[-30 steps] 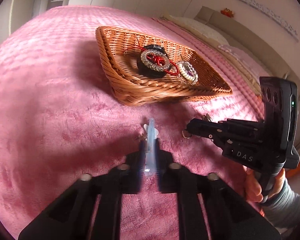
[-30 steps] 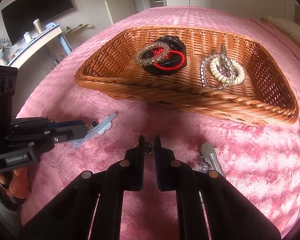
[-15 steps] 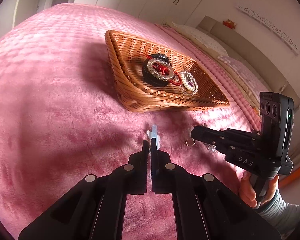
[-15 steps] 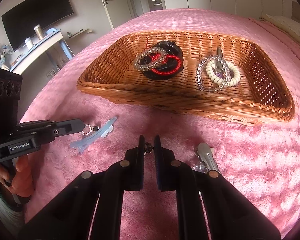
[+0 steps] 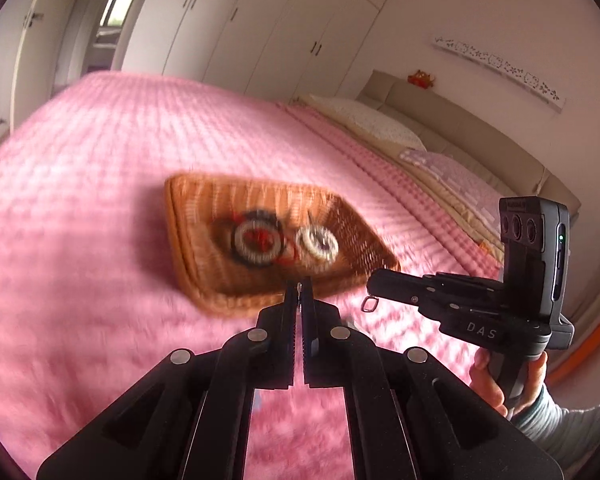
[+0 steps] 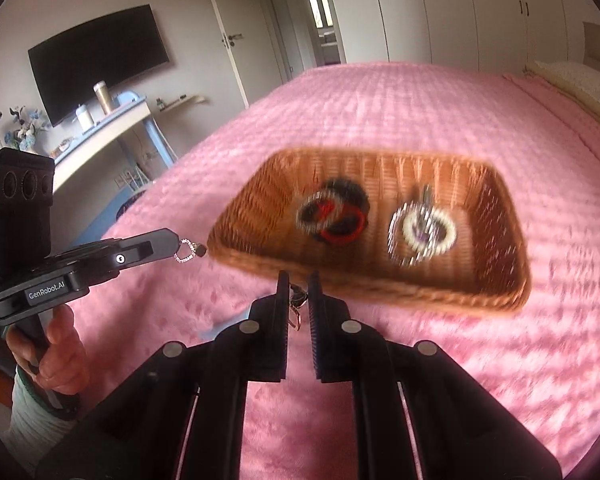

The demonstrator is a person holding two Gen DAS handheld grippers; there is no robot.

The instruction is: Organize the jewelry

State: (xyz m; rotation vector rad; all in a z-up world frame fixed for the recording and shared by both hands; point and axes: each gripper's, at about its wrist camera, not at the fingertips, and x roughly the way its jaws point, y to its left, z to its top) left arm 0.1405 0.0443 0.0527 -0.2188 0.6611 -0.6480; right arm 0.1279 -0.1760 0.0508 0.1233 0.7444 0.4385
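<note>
A wicker basket [image 5: 228, 300] [image 6: 400, 298] lies on the pink bedspread. It holds a black scrunchie with a clear bead bracelet and a red ring [image 6: 334, 214], and a white bead bracelet with a silver chain [image 6: 422, 232]. My left gripper [image 5: 299, 289] [image 6: 177, 240] hangs above the bed to the left of the basket, shut on a small sparkly earring [image 6: 186, 251]. My right gripper [image 6: 298, 280] [image 5: 374, 286] is raised before the basket's front rim, shut on a small metal-loop earring [image 5: 370, 303] [image 6: 295, 312].
A corner of a light blue hair clip [image 6: 220, 326] shows on the bedspread [image 6: 480, 360] under my right gripper. Pillows [image 5: 380, 124] and a headboard lie at the bed's far right. A desk [image 6: 100, 128] and a wall television stand beyond the bed's left side.
Both grippers have lifted off the bedspread, each carrying its small earring. The basket now sits lower and smaller in both views. The blue clip stayed on the bed.
</note>
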